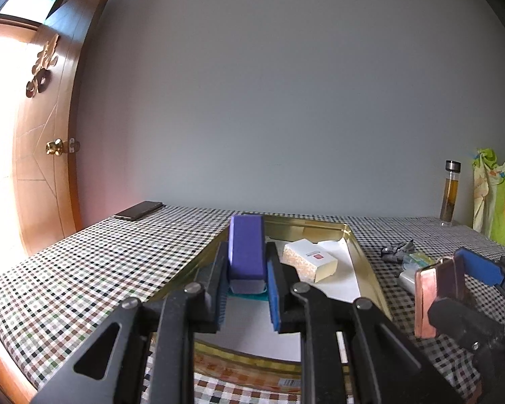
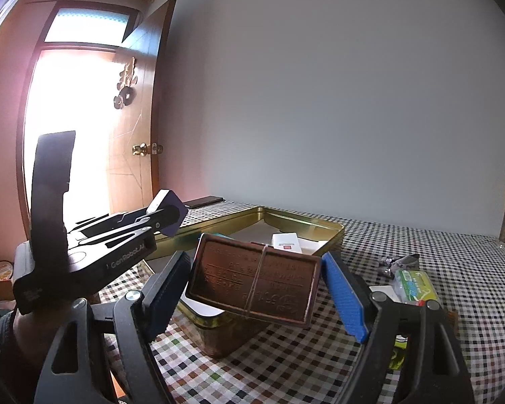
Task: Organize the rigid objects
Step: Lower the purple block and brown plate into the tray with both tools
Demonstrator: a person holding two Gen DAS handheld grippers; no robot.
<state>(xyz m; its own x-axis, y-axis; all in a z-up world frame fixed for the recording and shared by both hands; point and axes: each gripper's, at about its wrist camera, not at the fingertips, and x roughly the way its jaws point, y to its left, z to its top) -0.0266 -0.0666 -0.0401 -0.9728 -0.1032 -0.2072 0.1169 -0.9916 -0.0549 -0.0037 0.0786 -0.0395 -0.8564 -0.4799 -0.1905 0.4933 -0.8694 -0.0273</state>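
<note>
My left gripper (image 1: 246, 266) is shut on a purple box (image 1: 246, 247) and holds it above the open gold tin tray (image 1: 363, 256). From the right wrist view the same box (image 2: 171, 210) sticks out of the left gripper over the tray's left rim. A white and beige carton (image 1: 311, 260) lies inside the tray. My right gripper (image 2: 256, 281) is shut on a copper-brown flat tin (image 2: 252, 281) with a rubber band around it, held tilted above the tray's near corner. That tin also shows at the right of the left wrist view (image 1: 431, 298).
The table has a checkered cloth (image 1: 84, 269). A black phone (image 1: 138, 210) lies at the far left. A glass bottle (image 1: 450, 193) stands at the back right. A green packet (image 2: 415, 286) and crumpled foil (image 2: 399, 264) lie right of the tray. An open door (image 1: 47, 134) is left.
</note>
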